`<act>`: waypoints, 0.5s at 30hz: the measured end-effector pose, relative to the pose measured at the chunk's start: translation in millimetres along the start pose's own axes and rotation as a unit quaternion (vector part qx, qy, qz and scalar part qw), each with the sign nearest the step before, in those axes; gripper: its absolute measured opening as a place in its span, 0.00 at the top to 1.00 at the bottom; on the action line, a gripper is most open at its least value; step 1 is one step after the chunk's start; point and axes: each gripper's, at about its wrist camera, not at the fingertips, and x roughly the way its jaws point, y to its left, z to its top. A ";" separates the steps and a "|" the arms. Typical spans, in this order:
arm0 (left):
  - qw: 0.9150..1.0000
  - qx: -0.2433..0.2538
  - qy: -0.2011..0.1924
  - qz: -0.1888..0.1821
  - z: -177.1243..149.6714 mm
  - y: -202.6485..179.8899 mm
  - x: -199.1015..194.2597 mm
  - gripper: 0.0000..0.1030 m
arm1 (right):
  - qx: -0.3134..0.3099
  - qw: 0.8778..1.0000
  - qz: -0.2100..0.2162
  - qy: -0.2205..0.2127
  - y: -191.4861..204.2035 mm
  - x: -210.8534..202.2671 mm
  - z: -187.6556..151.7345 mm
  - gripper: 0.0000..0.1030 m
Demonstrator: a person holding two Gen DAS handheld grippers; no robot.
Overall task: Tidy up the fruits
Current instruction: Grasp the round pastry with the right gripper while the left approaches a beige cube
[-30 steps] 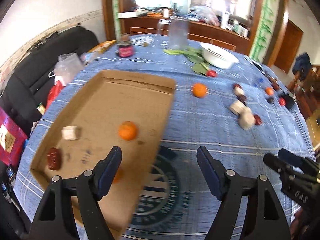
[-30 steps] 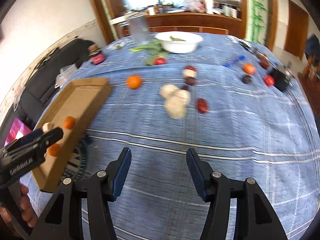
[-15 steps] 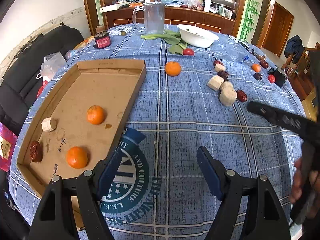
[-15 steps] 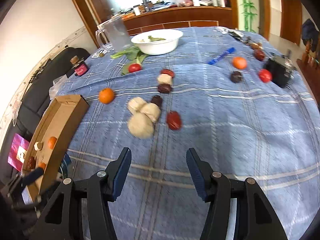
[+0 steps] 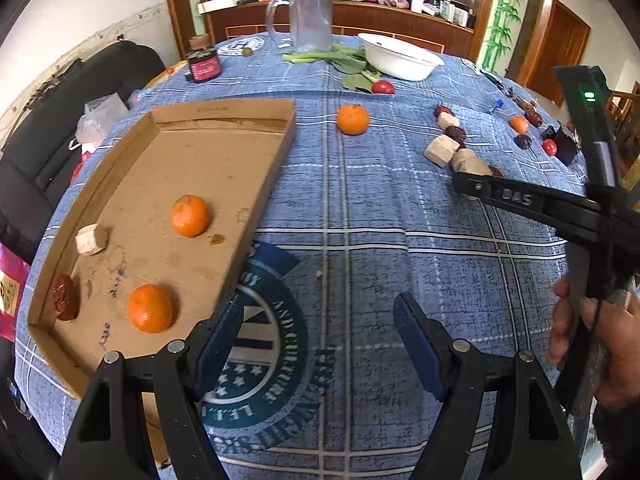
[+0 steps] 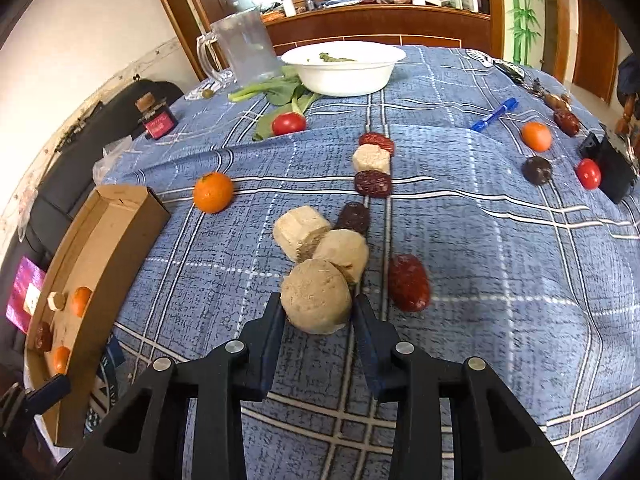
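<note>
Left wrist view. The cardboard tray (image 5: 192,184) is taken as the landmark. Two oranges (image 5: 190,216), a pale cut chunk (image 5: 92,239) and a dark red date (image 5: 65,297) are seen lying inside it. A third orange (image 5: 352,119) lies on the blue checked tablecloth (image 5: 360,208) just beyond the tray's far right corner. The left gripper (image 5: 318,344) is held beside the tray's near right wall, its jaws spread wide with nothing between them. Well to the right of the tray, the right gripper (image 5: 464,182) is seen reaching into a cluster of pale chunks and dates.

Right wrist view. The tray (image 6: 120,216) appears at the left edge. To its right, well apart from it, the nearest pale round chunk (image 6: 316,296) lies on the cloth, touching a second chunk (image 6: 344,252) behind it. The right gripper (image 6: 318,316) is set around this nearest chunk and its jaws are closing; both pads are seen at the chunk's sides, seemingly in contact. A red date (image 6: 408,282) lies just beside it, on the side away from the tray.

Step in hand, as judged: the pick-up of one chunk for transfer to the tray. The next move calls for a completed grip, a lift clear of the neighbouring chunk, and carriage leftward over the tray wall.
</note>
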 end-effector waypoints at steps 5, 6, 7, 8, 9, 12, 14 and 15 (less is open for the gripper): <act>1.000 0.025 0.007 -0.017 10.5 -25.1 10.0 0.26 | 0.012 1.000 0.002 -0.029 -24.0 -40.4 -9.1 0.64; 0.999 0.030 0.009 -0.020 13.5 -32.6 12.9 0.26 | 0.012 0.999 -0.015 -0.037 -32.6 -51.7 -12.8 0.64; 0.999 0.034 0.010 -0.025 16.8 -39.6 15.7 0.26 | 0.013 0.999 -0.024 -0.040 -38.7 -57.5 -14.8 0.64; 0.999 0.038 0.011 -0.030 21.0 -47.8 19.2 0.26 | 0.018 0.998 -0.038 -0.045 -48.7 -65.9 -19.3 0.64; 0.999 0.039 0.013 -0.034 24.4 -54.4 22.2 0.26 | 0.020 0.997 -0.052 -0.047 -57.0 -72.2 -23.4 0.64; 0.998 0.044 0.019 -0.050 38.4 -78.8 33.3 0.26 | 0.022 0.995 -0.080 -0.051 -74.2 -85.9 -35.1 0.64; 0.997 0.049 0.012 -0.050 48.5 -93.5 38.9 0.26 | 0.026 0.995 -0.087 -0.052 -84.6 -94.5 -41.9 0.64; 0.997 0.048 0.012 -0.051 53.1 -99.3 41.8 0.26 | 0.030 0.994 -0.087 -0.053 -90.0 -98.2 -45.7 0.64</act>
